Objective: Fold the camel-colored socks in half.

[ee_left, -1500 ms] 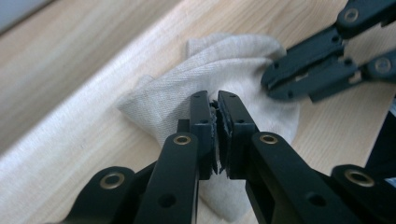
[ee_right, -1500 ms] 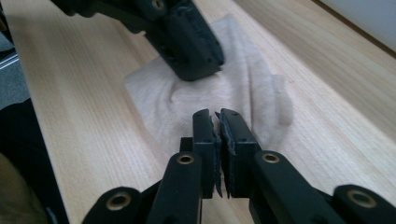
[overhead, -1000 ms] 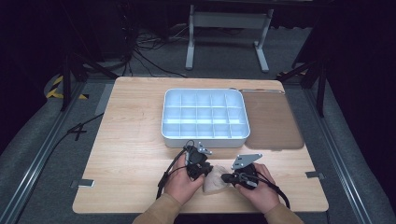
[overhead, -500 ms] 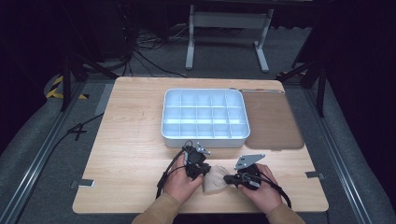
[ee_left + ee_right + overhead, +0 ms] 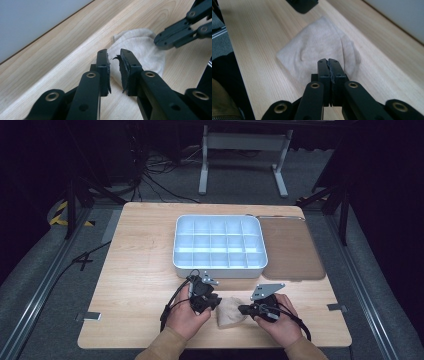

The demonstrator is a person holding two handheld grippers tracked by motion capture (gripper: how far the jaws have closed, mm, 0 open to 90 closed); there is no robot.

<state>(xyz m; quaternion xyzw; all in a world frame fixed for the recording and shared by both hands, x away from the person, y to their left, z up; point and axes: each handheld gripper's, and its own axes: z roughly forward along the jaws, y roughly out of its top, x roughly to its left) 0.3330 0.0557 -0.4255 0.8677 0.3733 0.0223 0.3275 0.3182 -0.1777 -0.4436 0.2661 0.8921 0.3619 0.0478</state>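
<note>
A beige cloth (image 5: 230, 312) is laid flat on the near part of the desk (image 5: 140, 270), between the two grippers and near of the tray (image 5: 218, 245). The left gripper (image 5: 216, 301) is held at the cloth's left edge; its jaws have just been opening and are seen a little apart in the left gripper view, with nothing pinched between them, the cloth (image 5: 140, 47) lying just past the tips. The right gripper (image 5: 243, 309) is held at the cloth's right side, jaws fully closed together; in the right gripper view its tips (image 5: 328, 61) are seen over the cloth (image 5: 317, 47), whether fabric is caught cannot be told. A brown mat (image 5: 292, 247) is placed right of the tray, touching it. The tray is divided into compartments, set mid-desk.
</note>
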